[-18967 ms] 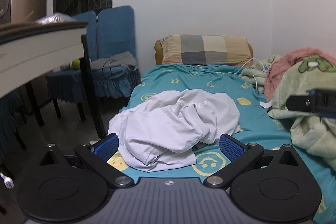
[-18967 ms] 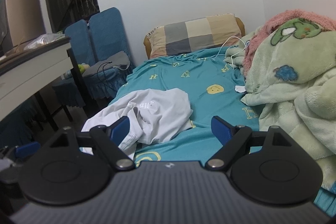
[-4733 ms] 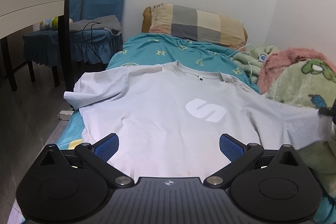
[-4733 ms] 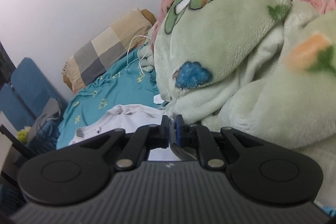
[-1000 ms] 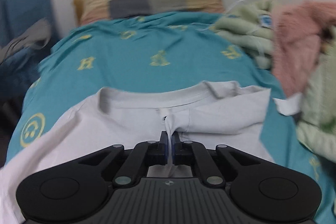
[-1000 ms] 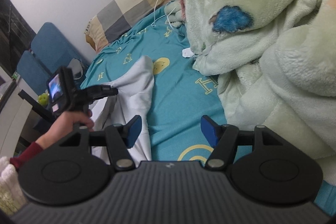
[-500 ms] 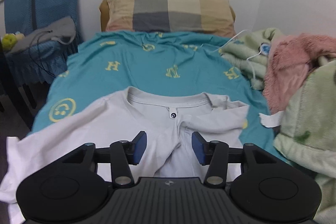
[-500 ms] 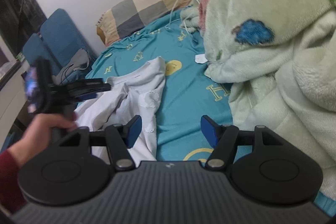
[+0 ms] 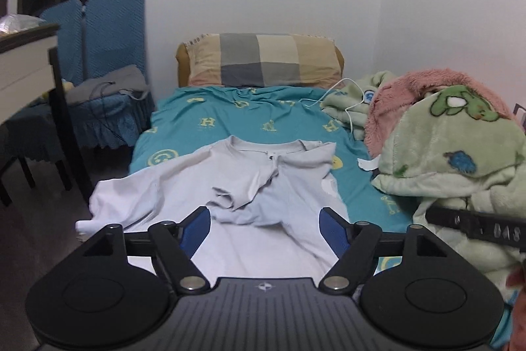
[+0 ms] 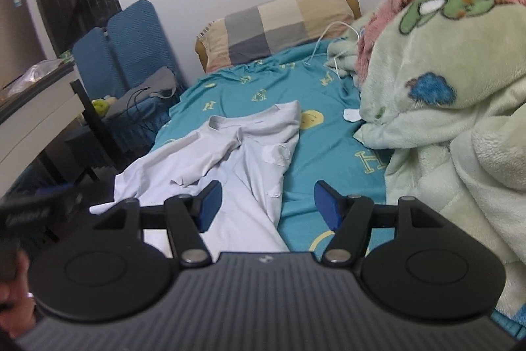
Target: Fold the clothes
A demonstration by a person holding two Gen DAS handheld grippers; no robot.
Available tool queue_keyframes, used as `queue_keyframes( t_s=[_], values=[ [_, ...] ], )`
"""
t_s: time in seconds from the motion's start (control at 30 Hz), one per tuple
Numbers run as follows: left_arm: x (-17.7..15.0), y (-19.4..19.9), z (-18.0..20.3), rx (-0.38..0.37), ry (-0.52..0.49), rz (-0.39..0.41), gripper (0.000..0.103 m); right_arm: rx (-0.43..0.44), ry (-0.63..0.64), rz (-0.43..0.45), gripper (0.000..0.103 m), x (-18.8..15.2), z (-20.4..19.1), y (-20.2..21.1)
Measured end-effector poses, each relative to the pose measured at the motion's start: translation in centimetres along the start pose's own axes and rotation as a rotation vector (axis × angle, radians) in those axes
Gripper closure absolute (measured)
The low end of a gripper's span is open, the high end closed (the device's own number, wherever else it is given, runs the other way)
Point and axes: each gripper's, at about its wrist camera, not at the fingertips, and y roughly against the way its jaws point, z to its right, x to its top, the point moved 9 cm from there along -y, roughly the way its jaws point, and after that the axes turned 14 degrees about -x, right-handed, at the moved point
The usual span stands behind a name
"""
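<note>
The left tongs are opening with nothing between the blue pads, hanging above the lower middle of the white T-shirt. The right tongs are standing apart and empty over the shirt's right edge. The shirt is lying on the teal bed, its long axis running from the frame bottom up toward the collar, right side already folded inward. The unfolded sleeve is spreading toward the lower left, so the left tongs are probably nearer it.
</note>
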Motion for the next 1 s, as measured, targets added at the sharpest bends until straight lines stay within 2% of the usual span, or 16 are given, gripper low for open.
queue_keyframes(
  t_s=[0.1, 0.17, 0.47, 0.57, 0.67, 0.9, 1.0],
  values=[
    [-1.9, 2.1, 0.1, 0.033, -0.011, 0.03, 0.022, -0.008, 0.002, 0.003, 0.038, -0.2, -0.3, 0.1],
    [-3.1, 2.4, -0.2, 0.02, 0.032, 0.029, 0.021, -0.022, 0.008, -0.002, 0.038, -0.3, -0.4, -0.3],
    [-5.4, -1.2, -1.9, -0.001, 0.105, -0.049, 0.021, -0.042, 0.021, -0.019, 0.038, -0.9, -0.8, -1.5],
    [-5.7, -2.0, -1.8, -0.002, 0.101, -0.059, 0.022, -0.041, 0.018, -0.019, 0.038, -0.8, -0.7, -1.5],
    [-6.4, -2.7, -0.4, -0.06, 0.097, -0.078, 0.027, -0.041, -0.011, -0.017, 0.039, 0.0, 0.2, -1.5],
    [-9.3, -3.5, 6.3, -0.241, 0.163, -0.155, 0.029, -0.035, -0.258, -0.05, 0.037, 2.5, 7.4, -0.6],
    [-11.2, -4.7, 10.4, -0.329, 0.206, -0.224, 0.04, -0.031, -0.351, -0.041, 0.037, 3.0, 10.1, 0.1]
  ],
)
